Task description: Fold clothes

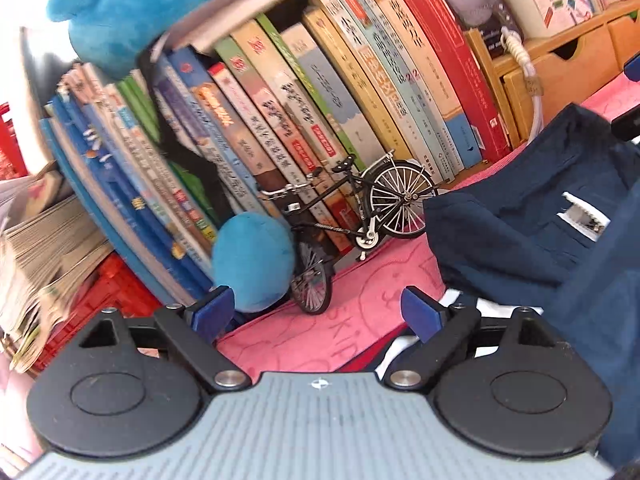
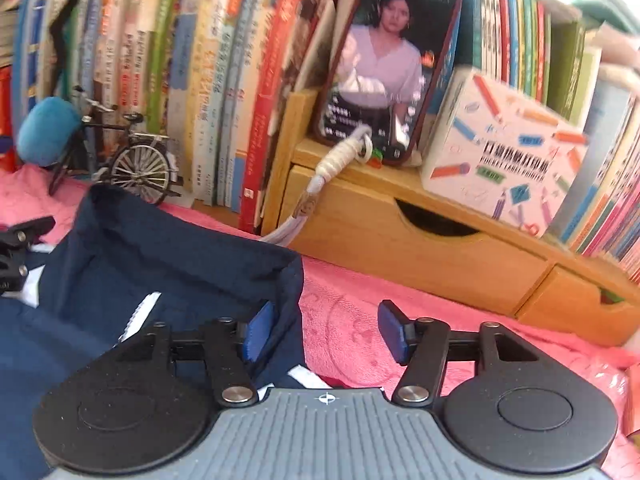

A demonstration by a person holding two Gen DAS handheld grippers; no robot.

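A navy blue garment (image 1: pixel 532 216) with a white label lies rumpled on a pink towel (image 1: pixel 320 332); it fills the right of the left wrist view and the left of the right wrist view (image 2: pixel 168 264). My left gripper (image 1: pixel 318 316) is open and empty, over the pink towel at the garment's left edge. My right gripper (image 2: pixel 320 332) is open; its left finger (image 2: pixel 256 332) touches the garment's right edge, and its right finger is over bare towel. Part of the left gripper shows at the left edge of the right wrist view (image 2: pixel 20 240).
A row of upright books (image 1: pixel 320 92) lines the back. A model bicycle (image 1: pixel 352 216) and a blue plush toy (image 1: pixel 252 260) stand before them. A wooden drawer unit (image 2: pixel 440 240) holds a phone (image 2: pixel 384 64) and a white box (image 2: pixel 504 152). A red crate (image 1: pixel 100 296) stands left.
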